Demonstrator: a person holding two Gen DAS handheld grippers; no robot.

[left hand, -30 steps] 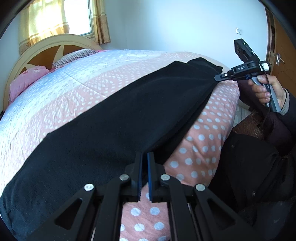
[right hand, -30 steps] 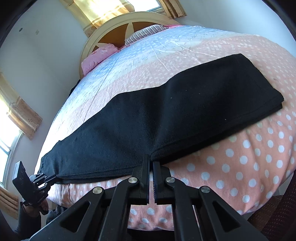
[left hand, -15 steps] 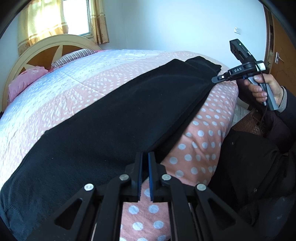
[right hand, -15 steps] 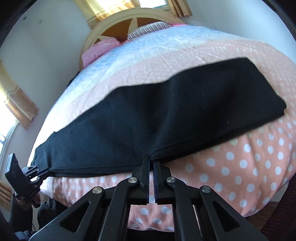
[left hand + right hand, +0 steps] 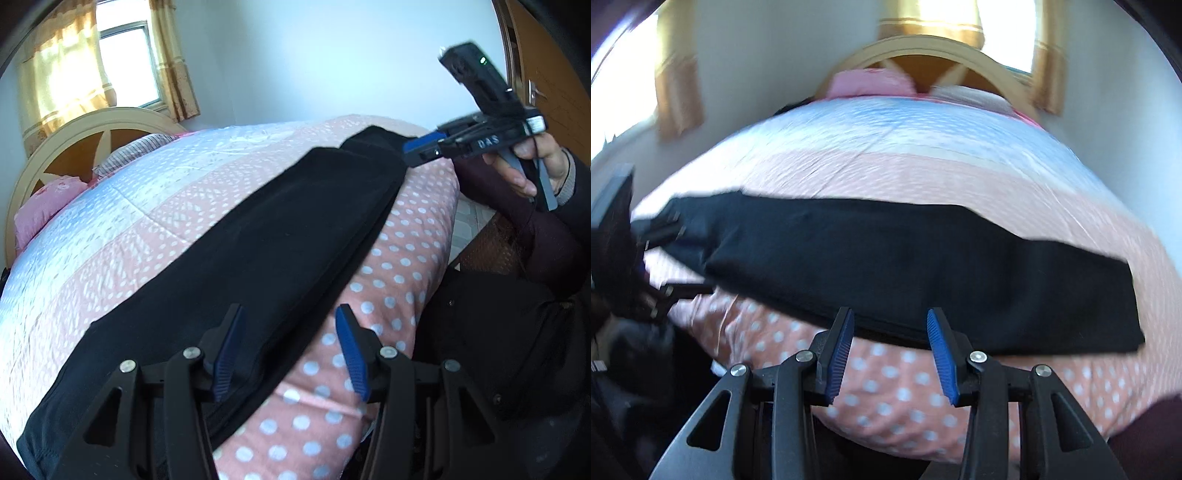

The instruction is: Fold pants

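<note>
Garment: long black soft-knit pants [image 5: 258, 251], folded lengthwise into a narrow band, lying flat on the pink quilted bedspread with white dots [image 5: 399, 266].
Long axis: runs from just ahead of the left gripper [image 5: 288, 347] away and to the right toward the right gripper [image 5: 417, 149], along the near edge of the bed; in the right wrist view the band [image 5: 923, 266] lies crosswise, spanning the frame ahead of the fingers.
Left gripper: jaws opening, blue ribbed pads clear of the cloth; the near edge of the pants shows in the gap below them but is not pinched. Released.
Right gripper: [image 5: 890, 350] jaws opening, nothing pressed between the pads; the folded edge of the band lies just ahead of and below the tips. Released. Seen from the left wrist, it hovers at the far end of the band, held in a hand [image 5: 535, 166].
Nearer hand: each gripper is nearest its own end; neither is near the middle of the band.
Step in hand (judgement): the lengthwise fold appears set down; a crosswise fold, one end carried along the long axis onto the other, likely comes next.
Risk (judgement): soft layers may slide apart if only the top layer is caught.
Blur: the right wrist view is smeared, so fine edges there are uncertain.
</note>
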